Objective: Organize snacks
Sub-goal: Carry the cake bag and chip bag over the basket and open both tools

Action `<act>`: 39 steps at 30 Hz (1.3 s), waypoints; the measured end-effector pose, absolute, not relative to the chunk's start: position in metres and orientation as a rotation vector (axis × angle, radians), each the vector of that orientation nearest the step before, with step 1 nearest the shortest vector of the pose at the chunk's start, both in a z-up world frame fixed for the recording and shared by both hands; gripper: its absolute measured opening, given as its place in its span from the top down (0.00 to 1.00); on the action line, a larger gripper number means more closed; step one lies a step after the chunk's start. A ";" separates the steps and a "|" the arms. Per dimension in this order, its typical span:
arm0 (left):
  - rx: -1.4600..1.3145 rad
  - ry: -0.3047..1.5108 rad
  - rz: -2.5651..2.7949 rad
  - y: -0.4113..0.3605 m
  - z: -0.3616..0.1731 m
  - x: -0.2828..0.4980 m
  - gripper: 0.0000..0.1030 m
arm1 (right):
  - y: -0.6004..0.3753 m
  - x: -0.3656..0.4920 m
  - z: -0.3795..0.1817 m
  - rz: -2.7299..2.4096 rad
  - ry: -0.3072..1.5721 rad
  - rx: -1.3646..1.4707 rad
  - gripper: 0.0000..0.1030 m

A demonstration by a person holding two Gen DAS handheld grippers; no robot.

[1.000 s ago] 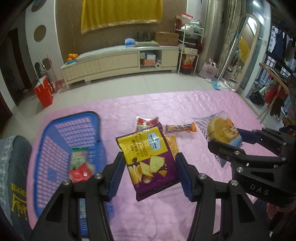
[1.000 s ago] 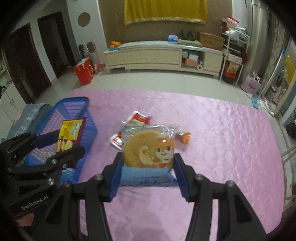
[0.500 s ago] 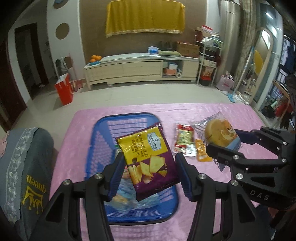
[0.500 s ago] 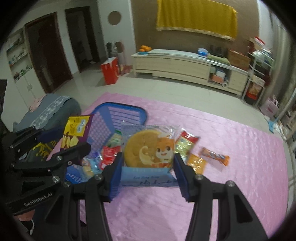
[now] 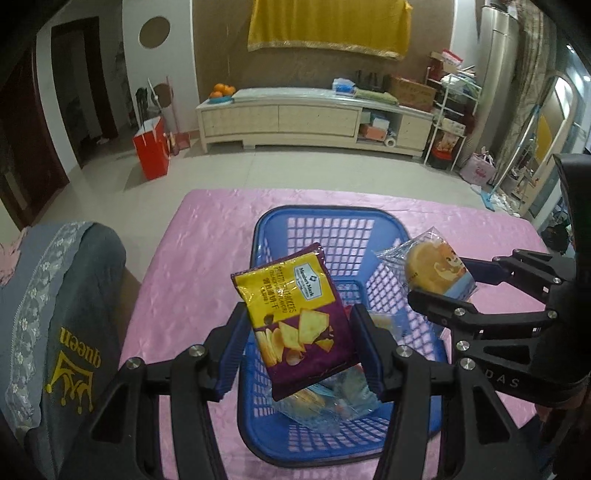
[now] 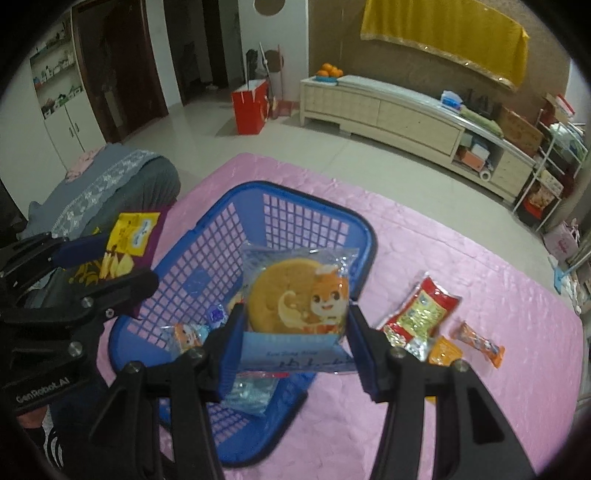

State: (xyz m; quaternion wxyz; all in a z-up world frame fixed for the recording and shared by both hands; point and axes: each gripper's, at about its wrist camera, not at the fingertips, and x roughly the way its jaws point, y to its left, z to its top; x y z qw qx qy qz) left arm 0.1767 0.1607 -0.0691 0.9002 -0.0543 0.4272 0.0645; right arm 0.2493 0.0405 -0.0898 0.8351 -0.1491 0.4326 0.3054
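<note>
Chip bag point(image 5: 299, 325) is clamped by its lower sides in the left tool point(image 5: 297, 347), cake packet point(image 6: 297, 306) likewise in the right tool point(image 6: 295, 345), both held over the blue basket point(image 6: 321, 206) near the surface's left edge. Light, crinkly, crushable stuff, probably best gripped gently at the edges.

Far back, a cream cabinet point(image 5: 314, 118) lines the wall under a yellow cloth point(image 5: 328, 26), oranges point(image 5: 222, 89) on its left end, red bag point(image 5: 150, 147) on the floor.

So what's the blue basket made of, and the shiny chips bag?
The blue basket looks like hard moulded plastic: smooth rim, walls a grid of square holes. The chips bag seems thin glossy foil or plastic film: it glints and crinkles where the left claw pinches it.
</note>
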 end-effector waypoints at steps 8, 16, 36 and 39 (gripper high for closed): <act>-0.121 0.904 0.129 0.167 -0.081 0.193 0.49 | 0.052 0.275 -0.103 0.624 0.946 -0.344 0.44; -0.142 0.926 0.138 0.170 -0.090 0.192 0.49 | 0.061 0.284 -0.111 0.563 0.926 -0.395 0.19; -0.091 0.934 0.068 0.138 -0.078 0.203 0.49 | 0.007 0.268 -0.098 0.496 0.945 -0.302 0.17; -0.090 0.942 0.051 0.135 -0.083 0.210 0.49 | 0.000 0.271 -0.100 0.478 0.950 -0.285 0.17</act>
